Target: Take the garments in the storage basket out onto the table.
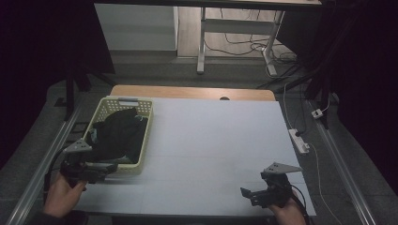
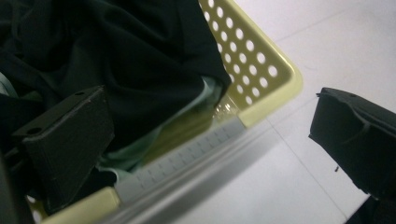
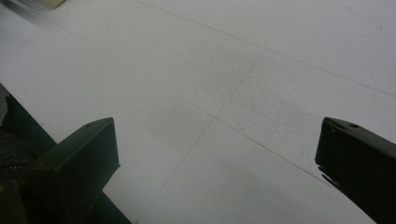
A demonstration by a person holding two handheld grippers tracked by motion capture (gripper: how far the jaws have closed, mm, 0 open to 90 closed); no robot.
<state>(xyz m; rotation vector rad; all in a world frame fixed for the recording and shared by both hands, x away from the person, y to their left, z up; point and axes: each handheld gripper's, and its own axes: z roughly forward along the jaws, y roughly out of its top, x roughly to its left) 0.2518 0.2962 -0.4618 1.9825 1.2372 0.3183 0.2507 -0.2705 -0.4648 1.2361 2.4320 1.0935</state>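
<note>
Basket (image 1: 146, 133) holds dark clothes (image 1: 117, 133); left claw (image 2: 210, 140) straddles its rim.

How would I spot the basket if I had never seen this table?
Start at the white table and look to its left edge. The basket sits there, just ahead of the left gripper. It is pale yellow plastic with round holes in its walls, and dark clothes are heaped inside.

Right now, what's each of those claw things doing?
Left gripper: open, empty, jaws straddling the basket rim.
Right gripper: open, empty, over the table.
</note>
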